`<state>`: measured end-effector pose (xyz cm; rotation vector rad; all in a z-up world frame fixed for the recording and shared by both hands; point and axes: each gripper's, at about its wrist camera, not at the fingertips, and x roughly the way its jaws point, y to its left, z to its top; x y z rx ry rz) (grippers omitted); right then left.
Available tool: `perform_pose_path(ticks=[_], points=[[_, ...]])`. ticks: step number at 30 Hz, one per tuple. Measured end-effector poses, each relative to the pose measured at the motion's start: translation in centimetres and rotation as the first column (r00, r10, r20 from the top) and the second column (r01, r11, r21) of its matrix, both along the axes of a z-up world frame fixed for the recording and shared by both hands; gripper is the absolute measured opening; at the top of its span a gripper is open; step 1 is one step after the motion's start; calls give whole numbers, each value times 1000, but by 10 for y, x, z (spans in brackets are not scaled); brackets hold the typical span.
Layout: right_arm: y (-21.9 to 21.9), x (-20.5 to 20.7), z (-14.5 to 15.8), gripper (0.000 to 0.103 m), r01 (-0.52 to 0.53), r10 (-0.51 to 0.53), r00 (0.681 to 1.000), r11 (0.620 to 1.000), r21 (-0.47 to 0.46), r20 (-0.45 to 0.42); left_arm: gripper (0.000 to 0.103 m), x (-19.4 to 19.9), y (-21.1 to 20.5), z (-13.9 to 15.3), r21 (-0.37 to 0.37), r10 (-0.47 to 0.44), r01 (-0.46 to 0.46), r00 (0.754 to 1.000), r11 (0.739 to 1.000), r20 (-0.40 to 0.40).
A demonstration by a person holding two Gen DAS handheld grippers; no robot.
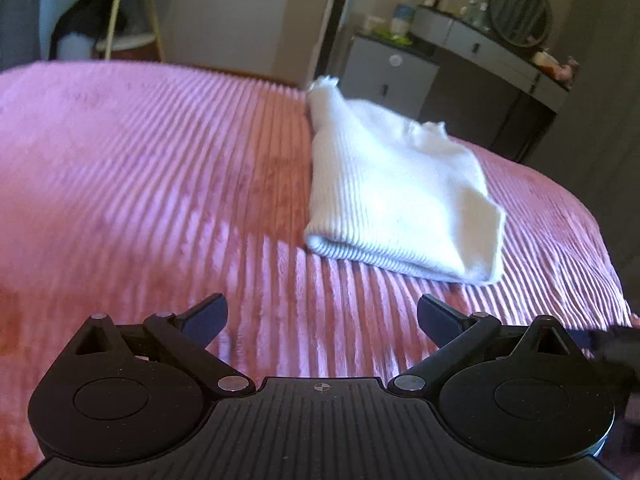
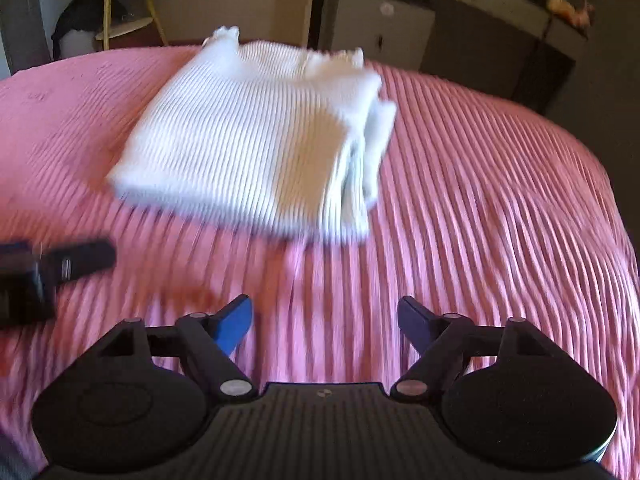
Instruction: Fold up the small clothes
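A white ribbed garment point(image 1: 396, 196) lies folded into a thick rectangle on the pink ribbed bedspread point(image 1: 160, 168). In the left wrist view it sits ahead and to the right of my left gripper point(image 1: 322, 318), which is open and holds nothing. The right wrist view shows the same garment point(image 2: 256, 136) ahead and slightly left of my right gripper point(image 2: 325, 322), whose blue-padded fingers point(image 2: 236, 322) stand wide apart over bare bedspread point(image 2: 480, 200). Part of the left gripper point(image 2: 52, 268) shows at the left edge of that view.
Beyond the bed's far edge stand a grey dresser point(image 1: 480, 60) with a round mirror point(image 1: 520, 12) and small items, and a wooden shelf stand point(image 1: 128, 20) at the back left. The bedspread stretches wide to the garment's left.
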<state>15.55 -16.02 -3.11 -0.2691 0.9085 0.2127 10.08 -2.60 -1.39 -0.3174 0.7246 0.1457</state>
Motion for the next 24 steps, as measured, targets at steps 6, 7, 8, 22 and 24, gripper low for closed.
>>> perform_pose_path(ticks=[6,7,8,22,24], points=[[-3,-41,25,99,39,-39,999,998,55,-5,103,-31,0,25,72,-8,6,1000,997,29],[-2,-45,30,99,45,-45,999,997,58,6,103,-37,-1,30,90,-16,13,999,996,37],[1,-47,36,99,49,-49,999,998,49,12,103,-41,-2,34,106,-28,23,999,994,41],[20,-54,75,99,41,-41,999,999,29,25,103,-51,-1,75,233,-113,104,993,967,23],[20,-50,76,99,41,-41,999,999,19,27,103,-44,-3,78,245,-113,109,994,963,3]])
